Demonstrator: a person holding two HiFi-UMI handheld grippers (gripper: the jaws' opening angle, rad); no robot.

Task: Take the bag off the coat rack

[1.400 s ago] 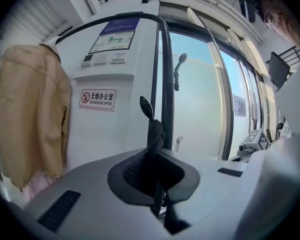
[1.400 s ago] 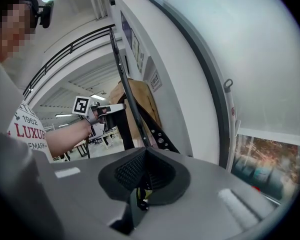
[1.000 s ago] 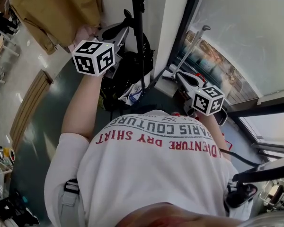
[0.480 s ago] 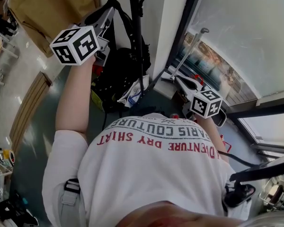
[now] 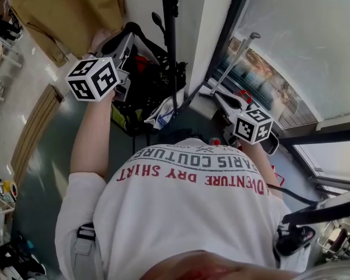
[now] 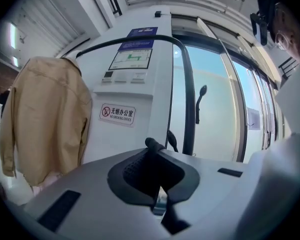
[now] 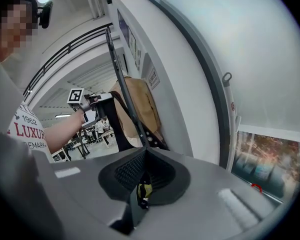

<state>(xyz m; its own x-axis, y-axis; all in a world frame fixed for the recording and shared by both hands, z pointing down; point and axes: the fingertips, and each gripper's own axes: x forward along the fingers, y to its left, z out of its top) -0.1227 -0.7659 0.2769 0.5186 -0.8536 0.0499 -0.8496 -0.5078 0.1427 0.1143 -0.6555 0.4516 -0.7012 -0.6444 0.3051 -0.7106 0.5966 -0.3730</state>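
Note:
A black bag (image 5: 154, 80) with red and yellow-green parts hangs just left of the black coat rack pole (image 5: 170, 39). My left gripper (image 5: 128, 37) is raised beside the pole and shut on the bag's black strap (image 5: 135, 27). In the left gripper view the strap (image 6: 182, 79) arches up over the shut jaws (image 6: 157, 151), with the rack's hooks (image 6: 200, 96) behind it. My right gripper (image 5: 217, 93) is low on the right of the pole, shut and holding nothing (image 7: 145, 156). The right gripper view shows the pole (image 7: 125, 99) and the left gripper (image 7: 87, 106).
A tan jacket (image 5: 64, 10) hangs at the upper left (image 6: 45, 119), close to the left gripper. A white wall with a no-smoking sign (image 6: 117, 115) stands behind the rack. Glass panes with a dark frame (image 5: 227, 34) run along the right. Furniture lines the floor at the far left (image 5: 0, 63).
The left gripper rose with the strap, then dropped a little and shifted left; the bag has swung slightly away from the pole. The right gripper has barely moved.

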